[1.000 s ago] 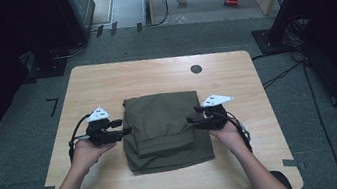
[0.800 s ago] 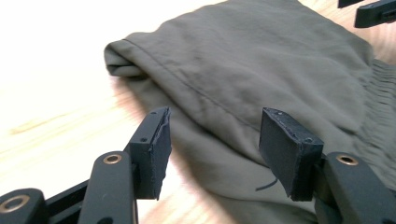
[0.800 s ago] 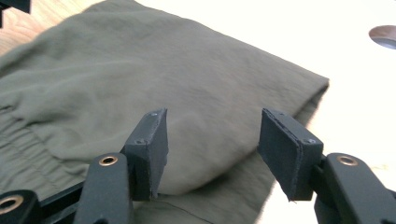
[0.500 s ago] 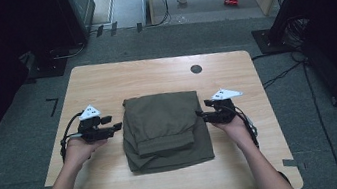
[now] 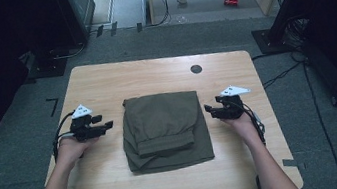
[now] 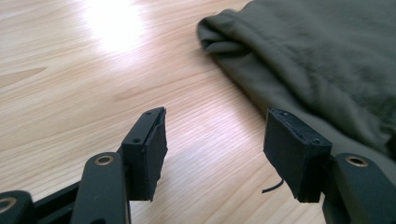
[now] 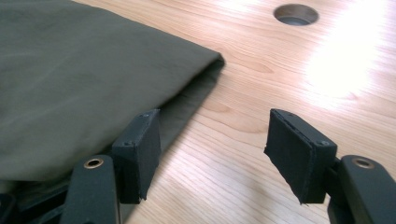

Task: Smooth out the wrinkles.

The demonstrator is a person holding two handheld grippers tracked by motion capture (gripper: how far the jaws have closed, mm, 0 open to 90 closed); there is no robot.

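the folded olive garment (image 5: 166,130) lies in the middle of the frame on the table (image 5: 104,84), squared up with its folded band on top, so the folding looks finished. the left tool (image 5: 109,126) is at middle left and the right tool (image 5: 208,110) at middle right, each beside one side edge of the cloth but apart from it. both tools have just been opening and are spread with nothing between. bare wood on both sides leaves room to draw the hands away.
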